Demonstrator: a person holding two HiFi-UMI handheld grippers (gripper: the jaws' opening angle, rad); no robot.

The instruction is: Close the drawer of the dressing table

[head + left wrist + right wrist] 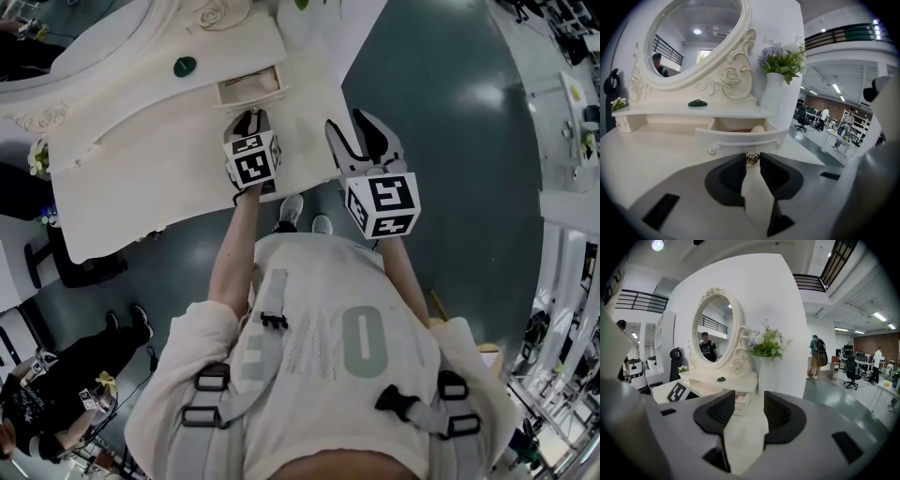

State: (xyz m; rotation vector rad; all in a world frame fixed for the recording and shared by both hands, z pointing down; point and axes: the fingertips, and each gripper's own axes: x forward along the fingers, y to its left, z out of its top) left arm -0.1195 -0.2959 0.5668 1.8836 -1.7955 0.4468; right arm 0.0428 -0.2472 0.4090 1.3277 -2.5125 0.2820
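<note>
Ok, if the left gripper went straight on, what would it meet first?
The small metal knob on the open drawer front. It sits between the fingers of the left gripper, seemingly touching, though depth is unclear.

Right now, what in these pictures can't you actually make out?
1. Inside the open white drawer: in the left gripper view its front panel hides all but a reddish strip and a pale round lump.
2. The small dark green object on the white dressing table's shelf: too small to identify in any view.
3. The small brass drawer knob: in the head view, hidden behind the left gripper's jaws.
</note>
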